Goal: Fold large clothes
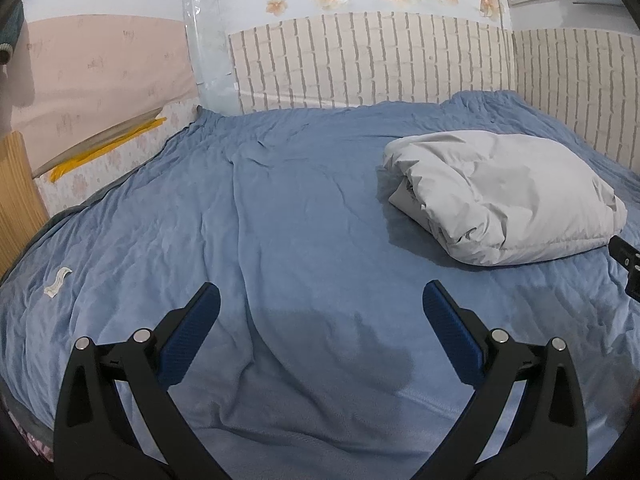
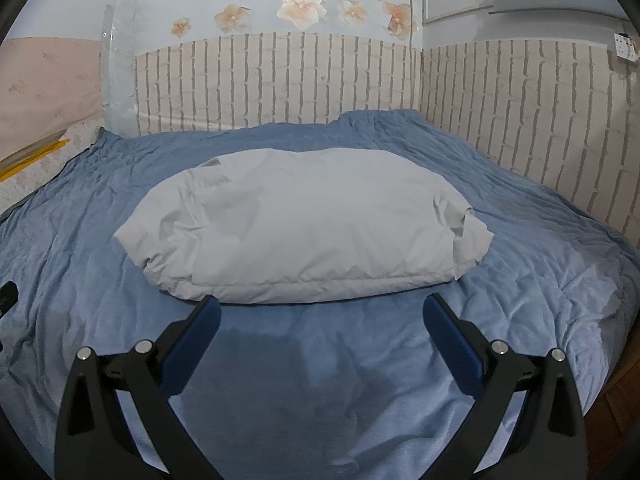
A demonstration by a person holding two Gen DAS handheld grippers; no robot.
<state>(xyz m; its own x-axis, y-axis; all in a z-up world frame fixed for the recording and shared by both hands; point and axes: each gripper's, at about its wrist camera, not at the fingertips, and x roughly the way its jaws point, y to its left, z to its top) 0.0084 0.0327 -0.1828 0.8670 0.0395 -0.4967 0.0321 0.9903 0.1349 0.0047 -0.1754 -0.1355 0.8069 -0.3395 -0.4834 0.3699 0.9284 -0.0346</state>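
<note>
The left gripper (image 1: 320, 304) hangs spread and empty over the blue bedsheet (image 1: 280, 208). To its right, the grey padded jacket (image 2: 296, 220) lies folded mid-bed. The right gripper (image 2: 320, 316), also spread and empty, faces its near hem. Risk: puffy filling may spring the bundle open if nudged.

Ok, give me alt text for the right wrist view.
A pale grey padded garment, folded into a bundle, lies on a blue bedspread just beyond the open, empty right gripper. A brick-pattern wall stands behind.
</note>
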